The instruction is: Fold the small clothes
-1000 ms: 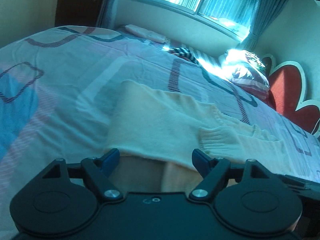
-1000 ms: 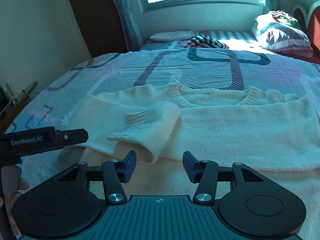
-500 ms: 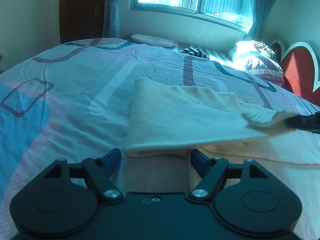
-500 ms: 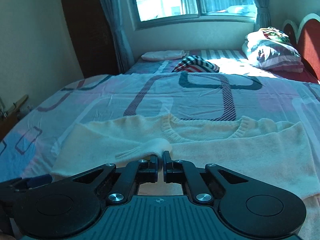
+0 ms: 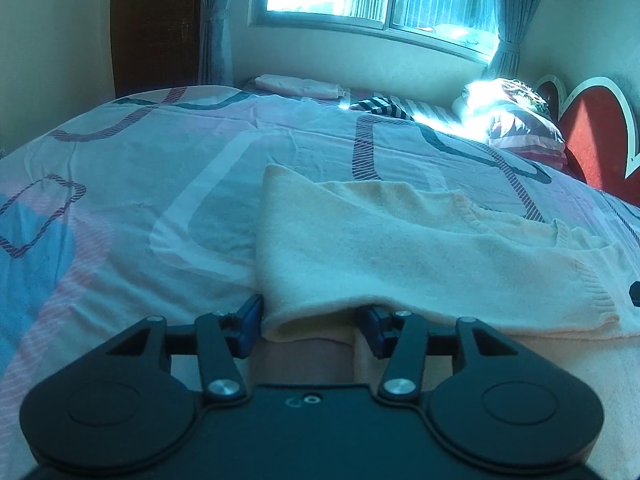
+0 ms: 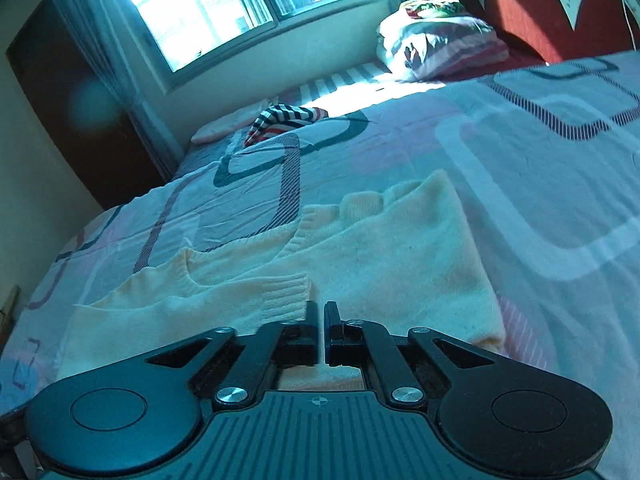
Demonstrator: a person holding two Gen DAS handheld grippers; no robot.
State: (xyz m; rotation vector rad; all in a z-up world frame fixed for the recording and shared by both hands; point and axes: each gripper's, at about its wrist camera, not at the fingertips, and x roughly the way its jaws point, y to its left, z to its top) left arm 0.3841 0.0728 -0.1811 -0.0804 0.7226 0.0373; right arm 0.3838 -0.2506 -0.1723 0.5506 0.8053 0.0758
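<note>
A cream knitted sweater (image 5: 400, 248) lies flat on the patterned bedspread (image 5: 140, 200), one sleeve folded across its body. My left gripper (image 5: 312, 326) sits low at the sweater's near left edge. Its jaws are closing, with the rolled fold of cloth between them. In the right wrist view the sweater (image 6: 380, 264) stretches away, and the ribbed sleeve cuff (image 6: 286, 294) ends right at my right gripper (image 6: 320, 312), which is shut on the cuff's corner. The left wrist view shows that cuff (image 5: 596, 292) at the right edge.
A striped garment (image 5: 380, 106) and a folded pink cloth (image 5: 300, 86) lie at the far end of the bed under the window. A pillow (image 5: 516, 120) leans against the red heart-shaped headboard (image 5: 596, 132). A dark wooden door (image 5: 156, 24) stands at the back left.
My right gripper shut on the sleeve cuff and carried it to the right across the sweater's body, rolling as it went. The left jaws narrowed around the fold at the sweater's edge.
</note>
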